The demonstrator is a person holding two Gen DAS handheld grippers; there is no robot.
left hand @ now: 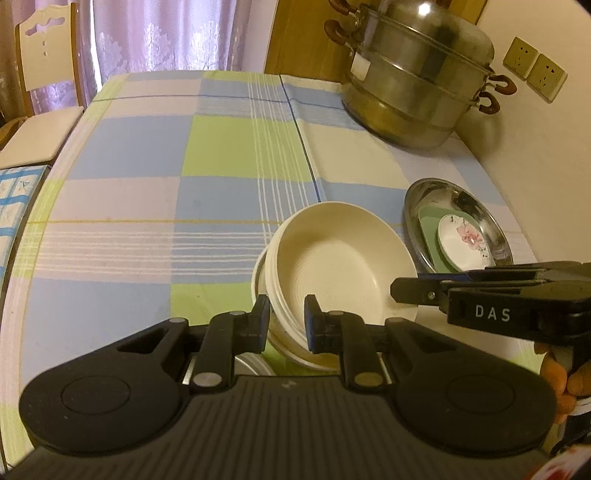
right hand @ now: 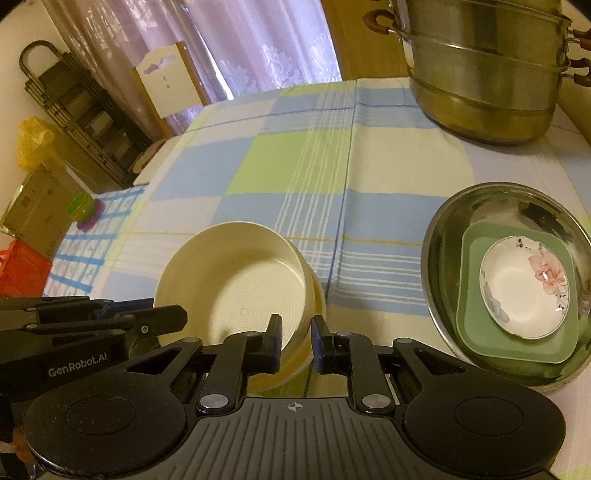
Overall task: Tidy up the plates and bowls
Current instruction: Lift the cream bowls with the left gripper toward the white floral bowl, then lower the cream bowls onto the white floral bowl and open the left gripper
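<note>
Bowls (left hand: pixel 332 266), cream, nested in a tilted stack, gripped from two sides: left gripper (left hand: pixel 286 323) clamped on the near-left rim, right gripper (right hand: pixel 295 341) clamped on the opposite rim, pads on either side of the wall in both views. Seen from the left wrist, right gripper's black body reaching in from the right, with part of a hand (left hand: pixel 557 380) behind it; seen from the right wrist, left gripper (right hand: pixel 162 323) reaching in from the left. Checked cloth (left hand: pixel 147 203) under everything, bare ahead of both grippers. To the right of the right gripper, near the stack but apart from it, a steel basin (right hand: pixel 443 236) holding a green plate (right hand: pixel 517 347) with a flowered dish (right hand: pixel 524 288) on top. Far ahead and to the right, a tiered steel steamer (left hand: pixel 417 81) with brown handles, standing on the cloth by the wall. Beyond the table's far-left edge, a chair (right hand: pixel 166 81) before lilac curtains (left hand: pixel 166 33). Left of the table, from the right wrist, a dark rack (right hand: pixel 85 114), boxes, a yellow bag.
</note>
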